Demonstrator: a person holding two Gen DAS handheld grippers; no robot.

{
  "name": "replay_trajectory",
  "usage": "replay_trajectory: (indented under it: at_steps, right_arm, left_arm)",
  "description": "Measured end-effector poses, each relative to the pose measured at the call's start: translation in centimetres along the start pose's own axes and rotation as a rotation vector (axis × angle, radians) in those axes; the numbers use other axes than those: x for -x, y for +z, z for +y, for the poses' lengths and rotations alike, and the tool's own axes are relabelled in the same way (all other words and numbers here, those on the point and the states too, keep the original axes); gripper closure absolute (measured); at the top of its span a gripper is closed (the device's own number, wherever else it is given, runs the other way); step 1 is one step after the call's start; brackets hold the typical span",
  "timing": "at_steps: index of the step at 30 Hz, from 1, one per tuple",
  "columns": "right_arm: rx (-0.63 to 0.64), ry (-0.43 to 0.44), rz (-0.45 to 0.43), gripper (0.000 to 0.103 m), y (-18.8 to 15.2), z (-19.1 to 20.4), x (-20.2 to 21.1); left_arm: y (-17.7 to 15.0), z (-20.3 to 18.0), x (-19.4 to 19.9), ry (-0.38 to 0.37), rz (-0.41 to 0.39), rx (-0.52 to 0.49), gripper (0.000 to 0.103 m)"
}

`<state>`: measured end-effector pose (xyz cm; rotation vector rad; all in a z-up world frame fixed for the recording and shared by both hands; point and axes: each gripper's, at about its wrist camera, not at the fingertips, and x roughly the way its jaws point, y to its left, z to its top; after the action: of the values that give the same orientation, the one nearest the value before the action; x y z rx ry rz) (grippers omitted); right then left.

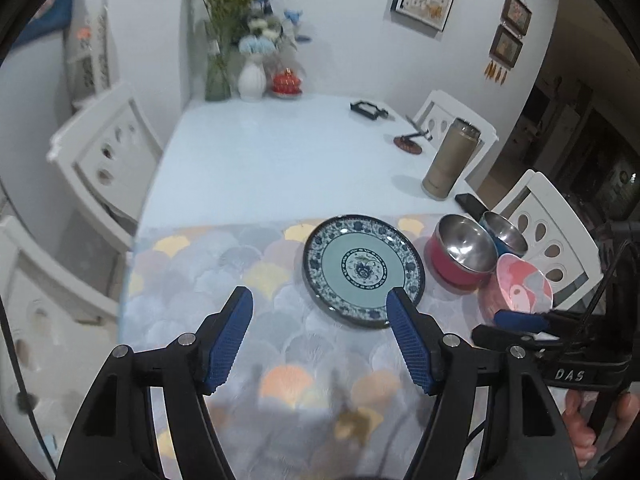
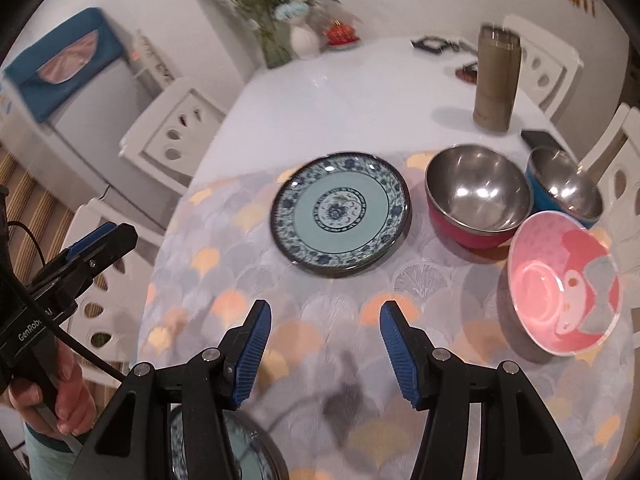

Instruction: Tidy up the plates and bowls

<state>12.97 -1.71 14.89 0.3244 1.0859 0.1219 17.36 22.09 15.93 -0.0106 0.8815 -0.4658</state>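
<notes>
Looks like you're at the start: both your left gripper (image 1: 320, 300) and right gripper (image 2: 322, 314) hang wide and empty over the placemat (image 2: 420, 280), so next you'd want to stack the blue-and-white plate (image 2: 341, 213) mid-mat, bowls on its right.

Blue-and-white floral plate (image 2: 340, 213) with pale teal centre; steel-lined red bowl (image 2: 478, 194) and blue bowl (image 2: 565, 185); pink cartoon-print bowl (image 2: 562, 289); pastel scallop-patterned placemat (image 2: 420, 360); beige tumbler (image 2: 496, 80); white table (image 2: 360, 92).

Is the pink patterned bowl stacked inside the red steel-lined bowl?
No, the pink patterned bowl sits tilted on the scalloped mat beside the red steel-lined bowl.
</notes>
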Motion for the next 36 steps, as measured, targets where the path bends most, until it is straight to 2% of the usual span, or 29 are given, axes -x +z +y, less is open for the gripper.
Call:
replay_trajectory:
  at_steps: [9, 18, 22, 33, 36]
  right_arm:
    - [-0.066, -0.027, 0.091, 0.048, 2.7, -2.7, -6.6]
    - [-0.107, -0.056, 0.153, 0.048, 3.6, -5.5, -11.1]
    - [-0.104, -0.063, 0.163, 0.048, 3.5, -6.0, -12.2]
    - [-0.072, -0.088, 0.125, 0.049, 4.4, -5.9, -13.7]
    - [-0.053, -0.107, 0.114, 0.057, 4.7, -5.5, -13.9]
  left_arm:
    - [1.7, 2.0, -8.7, -0.087, 0.123, 0.084, 0.040]
    - [1.5, 2.6, -15.6, -0.096, 0.233, 0.122, 0.053]
    - [1.6, 2.9, -17.3, -0.095, 0.248, 0.136, 0.059]
    - [2.6, 2.8, -19.7, -0.102, 0.240, 0.110, 0.064]
    - [2.8, 2.8, -20.0, -0.107, 0.235, 0.104, 0.074]
